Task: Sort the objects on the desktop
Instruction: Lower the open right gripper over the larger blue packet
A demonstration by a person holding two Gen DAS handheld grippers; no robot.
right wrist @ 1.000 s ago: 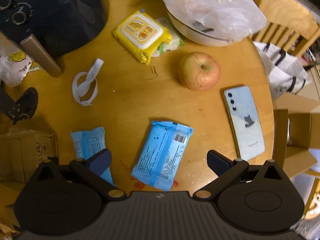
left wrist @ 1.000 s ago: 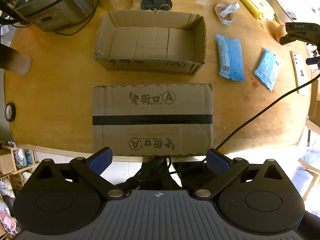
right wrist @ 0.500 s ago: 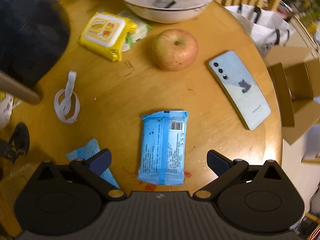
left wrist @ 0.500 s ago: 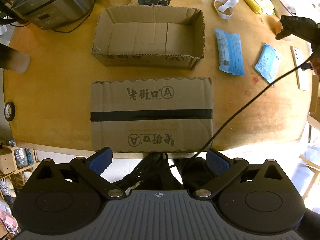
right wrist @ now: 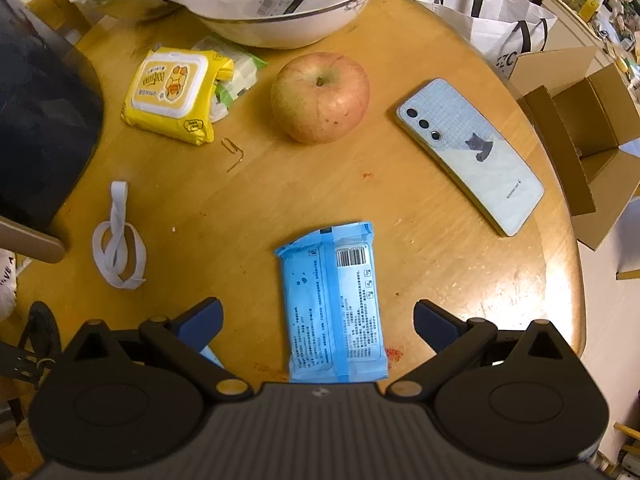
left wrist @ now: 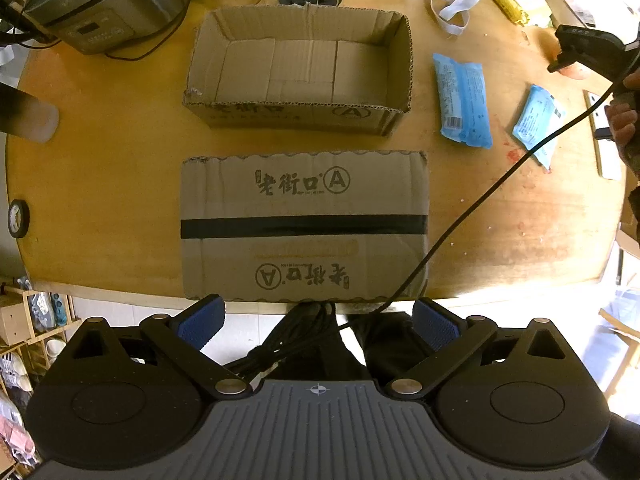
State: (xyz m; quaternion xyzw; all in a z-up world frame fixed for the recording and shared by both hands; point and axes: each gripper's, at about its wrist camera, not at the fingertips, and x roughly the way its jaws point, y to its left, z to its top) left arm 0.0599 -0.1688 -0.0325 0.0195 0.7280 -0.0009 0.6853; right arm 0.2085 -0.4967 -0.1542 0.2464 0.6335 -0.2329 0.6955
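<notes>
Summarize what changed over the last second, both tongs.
The right tongs swung over and lined up on the blue packet, which now lies centred between their open fingers, not gripped. The left tongs drifted slightly, open and empty. The packets, apple, phone and boxes stayed put.

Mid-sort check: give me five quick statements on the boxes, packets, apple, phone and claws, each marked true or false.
1. The open box holds nothing. True.
2. The right claw is shut on a blue packet. False: it is open, and the packet lies on the table between its fingers.
3. The apple lies between the yellow wipes and the phone. True.
4. The phone lies screen up. False: its back, with the camera lenses, faces up.
5. The left claw holds the flat cardboard. False: it is open and grips nothing.
</notes>
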